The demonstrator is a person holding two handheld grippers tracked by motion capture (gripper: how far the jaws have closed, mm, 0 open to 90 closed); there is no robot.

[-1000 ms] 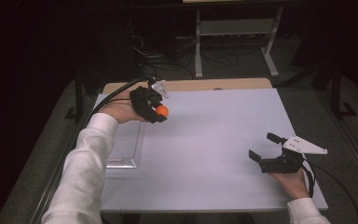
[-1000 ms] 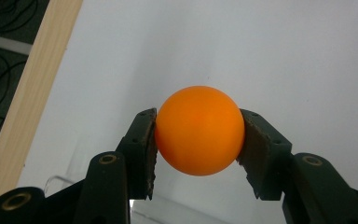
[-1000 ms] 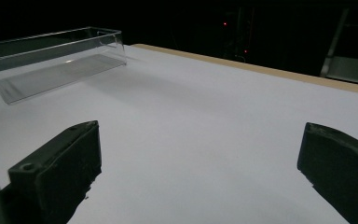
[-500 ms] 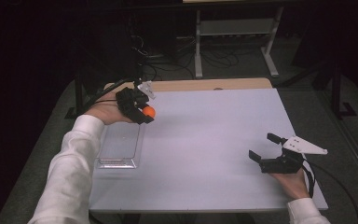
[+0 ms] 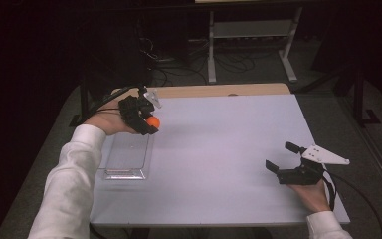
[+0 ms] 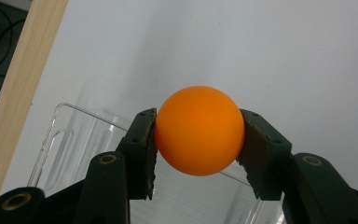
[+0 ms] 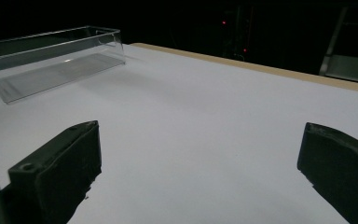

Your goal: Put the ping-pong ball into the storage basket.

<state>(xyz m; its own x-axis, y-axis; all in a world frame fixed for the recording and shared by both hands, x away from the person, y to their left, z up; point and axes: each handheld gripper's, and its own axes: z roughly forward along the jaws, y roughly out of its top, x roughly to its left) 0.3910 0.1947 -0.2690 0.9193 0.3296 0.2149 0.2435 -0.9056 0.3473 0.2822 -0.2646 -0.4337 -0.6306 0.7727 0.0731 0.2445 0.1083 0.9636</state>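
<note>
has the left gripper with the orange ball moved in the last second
Yes. In the high view the left gripper, shut on the orange ball, has shifted left, now over the far end of the clear tray.

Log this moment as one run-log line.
left gripper: shut on orange ball | ball: above far end of clear tray | right gripper: open, nothing held | table: white

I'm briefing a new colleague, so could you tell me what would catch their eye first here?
The orange ball, clamped between the left gripper's jaws above the far end of the clear plastic tray at the table's left. Next, the right gripper low at the near right corner of the white table, jaws wide apart with nothing between them.
</note>
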